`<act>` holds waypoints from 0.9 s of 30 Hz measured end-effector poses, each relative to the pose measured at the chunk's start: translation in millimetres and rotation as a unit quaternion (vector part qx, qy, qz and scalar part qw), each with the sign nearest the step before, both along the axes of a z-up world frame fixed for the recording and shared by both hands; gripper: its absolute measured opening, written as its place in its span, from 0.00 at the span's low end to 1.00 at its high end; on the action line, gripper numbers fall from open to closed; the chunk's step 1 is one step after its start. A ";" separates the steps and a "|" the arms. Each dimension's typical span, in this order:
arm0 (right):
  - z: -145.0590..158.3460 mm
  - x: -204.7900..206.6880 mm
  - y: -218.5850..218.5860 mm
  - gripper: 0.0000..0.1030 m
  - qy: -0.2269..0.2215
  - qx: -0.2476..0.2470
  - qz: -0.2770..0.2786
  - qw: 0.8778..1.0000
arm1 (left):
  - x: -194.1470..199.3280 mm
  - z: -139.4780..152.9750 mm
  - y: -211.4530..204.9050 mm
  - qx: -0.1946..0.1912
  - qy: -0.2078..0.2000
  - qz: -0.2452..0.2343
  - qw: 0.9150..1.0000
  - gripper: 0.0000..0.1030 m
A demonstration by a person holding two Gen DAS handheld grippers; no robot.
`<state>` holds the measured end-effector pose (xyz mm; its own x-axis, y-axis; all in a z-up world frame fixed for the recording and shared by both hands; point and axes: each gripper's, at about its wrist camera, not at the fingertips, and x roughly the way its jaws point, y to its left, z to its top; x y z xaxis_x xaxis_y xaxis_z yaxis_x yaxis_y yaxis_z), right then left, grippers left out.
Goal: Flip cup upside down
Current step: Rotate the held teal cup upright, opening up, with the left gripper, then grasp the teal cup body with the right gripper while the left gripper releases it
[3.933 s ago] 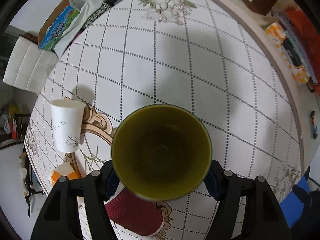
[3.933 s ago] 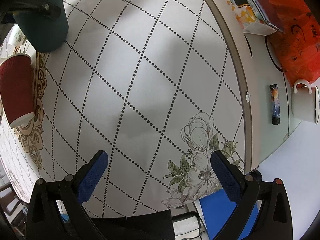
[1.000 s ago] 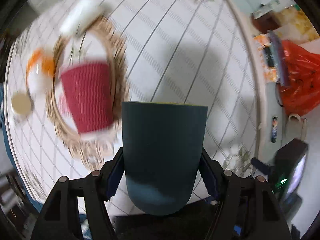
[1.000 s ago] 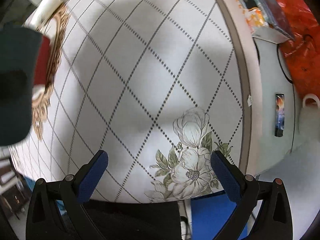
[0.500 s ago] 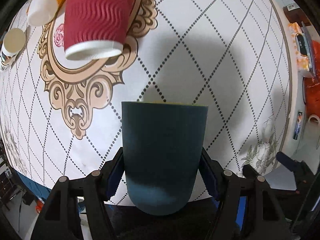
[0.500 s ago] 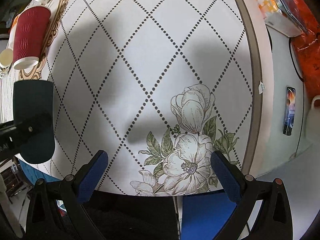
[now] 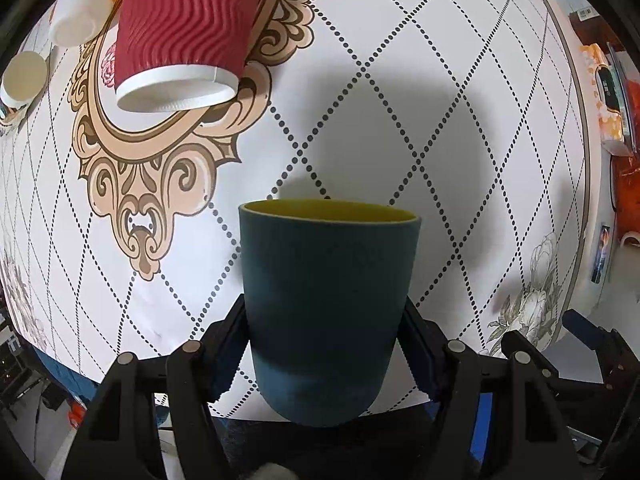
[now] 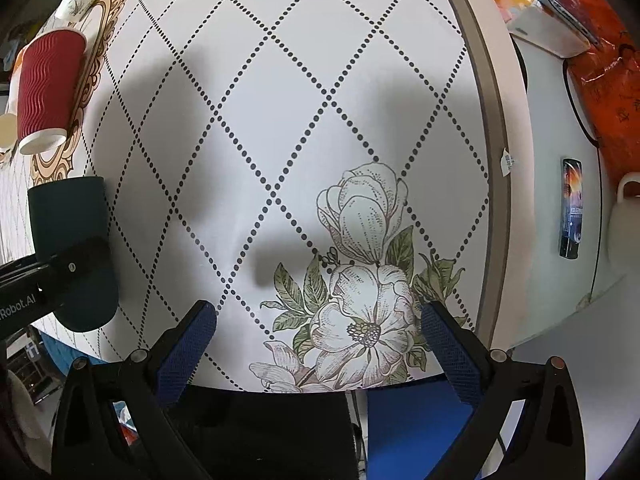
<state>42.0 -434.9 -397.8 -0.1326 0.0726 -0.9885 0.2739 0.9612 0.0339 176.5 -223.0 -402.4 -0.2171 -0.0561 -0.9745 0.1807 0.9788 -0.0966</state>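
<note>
My left gripper (image 7: 324, 344) is shut on a dark teal cup (image 7: 326, 300) with a yellow-green inside. The cup's mouth points away from the camera toward the patterned tablecloth (image 7: 420, 92), held above the near table edge. In the right wrist view the same cup (image 8: 72, 220) shows at the far left, mouth toward the table, with the left gripper's finger across it. My right gripper (image 8: 318, 344) is open and empty over the flower print near the table edge.
A red ribbed paper cup (image 7: 188, 28) stands upside down on the ornate medallion; it also shows in the right wrist view (image 8: 50, 88). White paper cups (image 7: 76, 26) lie beyond it. A white mug (image 8: 626, 224), a dark phone-like item (image 8: 572, 208) and an orange bag (image 8: 608, 60) sit right of the table.
The left gripper has turned the teal cup over, from mouth facing the camera to mouth facing the table, and brought it lower and closer to the cloth. The right gripper stays open.
</note>
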 end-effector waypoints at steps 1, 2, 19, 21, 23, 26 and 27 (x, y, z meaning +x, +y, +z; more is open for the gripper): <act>0.3 0.9 -1.4 1.00 -0.001 0.000 -0.001 1.000 | -0.1 0.0 -1.3 0.000 0.001 0.000 1.000 0.67; 1.6 0.4 -2.2 1.00 -0.002 0.000 -0.002 1.000 | -0.1 -1.0 -0.3 -0.003 0.000 0.001 1.000 0.71; 30.9 38.8 -0.2 1.00 -0.021 0.011 -0.013 1.000 | 14.3 54.7 40.2 -0.032 -0.048 0.028 0.998 0.91; 42.1 39.9 5.2 1.00 -0.030 0.017 -0.005 0.999 | 12.2 73.1 54.2 -0.036 -0.064 0.034 0.997 0.91; 53.0 40.0 13.3 1.00 -0.037 0.025 0.005 0.999 | 9.5 86.1 68.3 -0.024 -0.082 0.041 0.996 0.91; 65.1 39.3 32.4 1.00 -0.050 0.054 0.015 0.997 | 1.5 100.6 94.6 -0.007 -0.108 0.065 0.992 0.91; 66.5 40.2 38.0 1.00 -0.054 0.064 0.016 0.996 | -0.5 100.6 100.0 0.001 -0.114 0.072 0.991 0.91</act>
